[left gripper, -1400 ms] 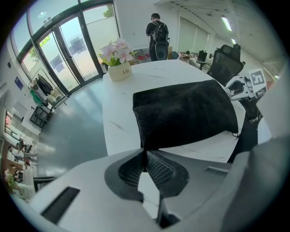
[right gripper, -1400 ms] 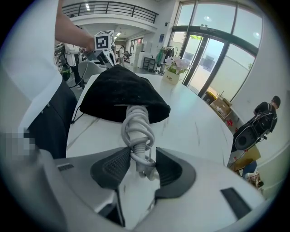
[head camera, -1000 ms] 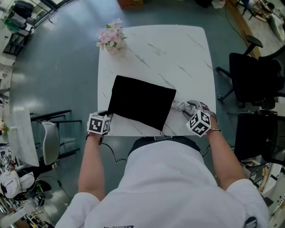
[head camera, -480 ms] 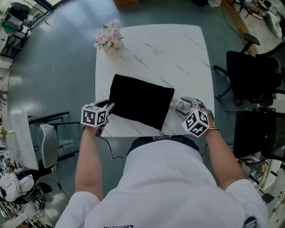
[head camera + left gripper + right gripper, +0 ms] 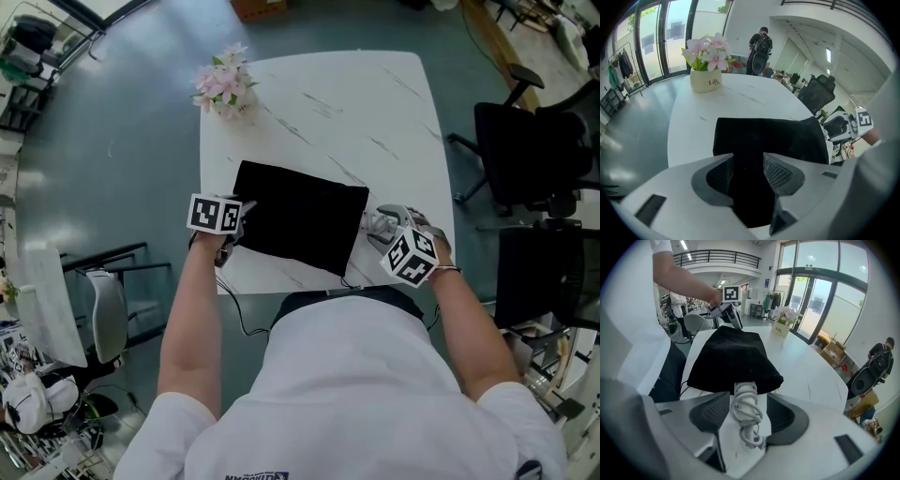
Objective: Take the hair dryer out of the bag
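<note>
- Two grippers work at opposite ends of the black bag [image 5: 300, 225] on our white table [image 5: 375, 103].
- Our left gripper [image 5: 748, 154] has just been opening its jaws. They stand released, with the bag's black fabric between them but not pinched.
- Our right gripper [image 5: 747, 393] has just been opening too, and its jaws stand apart, clamping nothing.
- Between those right jaws lies the hair dryer [image 5: 746, 420], its cord-wound end poking from the bag just ahead of them.

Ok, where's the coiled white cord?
The cord pokes from the black bag's near end in the right gripper view, between the right gripper's open jaws.
</note>
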`<state>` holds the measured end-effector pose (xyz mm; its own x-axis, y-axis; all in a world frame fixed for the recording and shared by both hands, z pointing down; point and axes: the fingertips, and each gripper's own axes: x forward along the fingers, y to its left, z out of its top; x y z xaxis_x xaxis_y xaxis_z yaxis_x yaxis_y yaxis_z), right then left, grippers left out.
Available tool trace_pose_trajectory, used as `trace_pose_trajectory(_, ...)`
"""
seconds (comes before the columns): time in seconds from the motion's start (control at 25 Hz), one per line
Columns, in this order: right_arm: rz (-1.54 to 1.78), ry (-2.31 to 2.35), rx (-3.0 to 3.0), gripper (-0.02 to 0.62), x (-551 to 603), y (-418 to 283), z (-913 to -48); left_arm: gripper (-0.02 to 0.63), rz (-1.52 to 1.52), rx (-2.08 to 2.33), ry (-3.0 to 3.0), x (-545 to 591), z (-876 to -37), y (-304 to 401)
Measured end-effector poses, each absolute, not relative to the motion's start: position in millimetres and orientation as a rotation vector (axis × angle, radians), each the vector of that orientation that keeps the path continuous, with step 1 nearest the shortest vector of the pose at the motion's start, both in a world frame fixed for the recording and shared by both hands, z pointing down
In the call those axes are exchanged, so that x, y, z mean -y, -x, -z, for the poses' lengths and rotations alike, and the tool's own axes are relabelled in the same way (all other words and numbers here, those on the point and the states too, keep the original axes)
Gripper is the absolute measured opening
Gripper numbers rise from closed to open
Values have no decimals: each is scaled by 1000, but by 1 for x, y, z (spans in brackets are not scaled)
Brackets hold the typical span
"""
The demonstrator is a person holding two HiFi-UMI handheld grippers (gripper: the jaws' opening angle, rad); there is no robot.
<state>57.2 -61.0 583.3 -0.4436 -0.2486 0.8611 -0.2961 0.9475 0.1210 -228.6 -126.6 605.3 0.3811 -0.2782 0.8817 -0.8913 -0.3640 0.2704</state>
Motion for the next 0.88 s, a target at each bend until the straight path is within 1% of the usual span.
trace_pose_trajectory(0.08, -56, -383, 2042, 262, 60, -52, -587, 210, -1016, 1000, -1813, 126, -616, 232)
trace_pose_trajectory(0.4, -46, -356, 1984, 263, 67, -39, -602, 202, -1169, 963, -1744, 125, -644, 236)
trace_pose_trajectory(0.44, -45, -347, 1981, 262, 67, -37, -603, 193, -1204, 964, -1749, 126, -644, 237)
trace_pose_trajectory(0.48, -45, -340, 1979, 262, 67, -35, -605, 166, -1237, 971, -1753, 127, -645, 238)
trace_pose_trajectory(0.52, -45, -333, 1976, 261, 67, -33, -607, 125, -1263, 980, -1756, 127, -646, 240)
trace_pose_trajectory(0.6, -41, -322, 1969, 261, 67, -28, -612, 103, -1280, 994, -1764, 128, -647, 241)
trace_pose_trajectory(0.72, -33, -311, 1961, 259, 67, -21, -616, 38, -1270, 1006, -1780, 128, -646, 238)
trace_pose_trajectory(0.88, -17, -300, 1941, 259, 68, -15, -625, 28, -1248, 1020, -1788, 128, -644, 236)
